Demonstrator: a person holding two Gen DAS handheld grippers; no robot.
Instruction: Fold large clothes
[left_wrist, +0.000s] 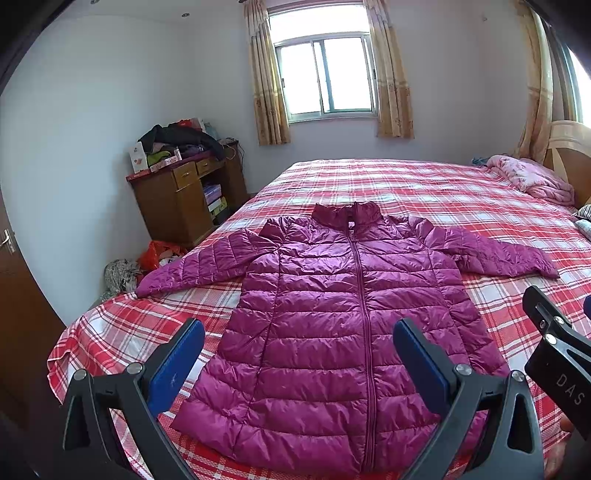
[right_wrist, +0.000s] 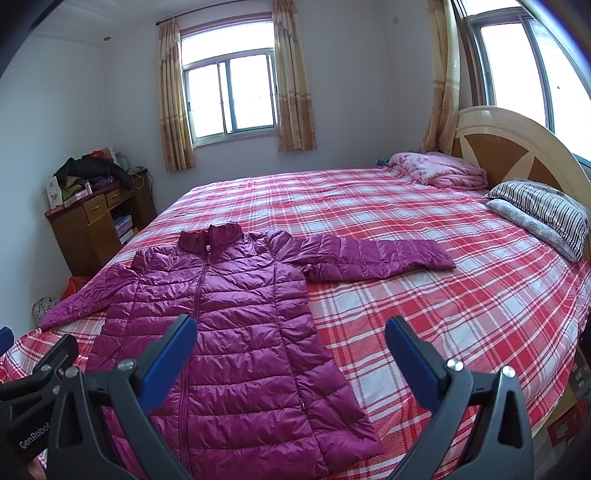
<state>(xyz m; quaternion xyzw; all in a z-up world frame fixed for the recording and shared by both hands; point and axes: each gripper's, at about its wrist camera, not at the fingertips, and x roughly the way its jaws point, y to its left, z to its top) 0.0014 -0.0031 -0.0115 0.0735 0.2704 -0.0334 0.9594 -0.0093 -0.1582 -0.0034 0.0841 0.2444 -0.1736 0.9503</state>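
A magenta quilted puffer jacket (left_wrist: 332, 314) lies flat and zipped on the red plaid bed (left_wrist: 424, 192), collar toward the far window, both sleeves spread sideways. My left gripper (left_wrist: 299, 332) hovers open above the jacket's hem, blue pads wide apart, holding nothing. In the right wrist view the same jacket (right_wrist: 236, 332) fills the left half, its right sleeve (right_wrist: 376, 258) stretched across the bed (right_wrist: 443, 314). My right gripper (right_wrist: 291, 332) is open over the jacket's right hem edge, empty. Each gripper's black frame shows at the edge of the other's view.
A folded pink blanket (right_wrist: 439, 170) and striped pillows (right_wrist: 543, 210) lie by the headboard (right_wrist: 517, 147). A wooden cabinet (left_wrist: 184, 199) piled with clothes stands left of the bed, with bags on the floor (left_wrist: 155, 254). Plaid sheet lies right of the jacket.
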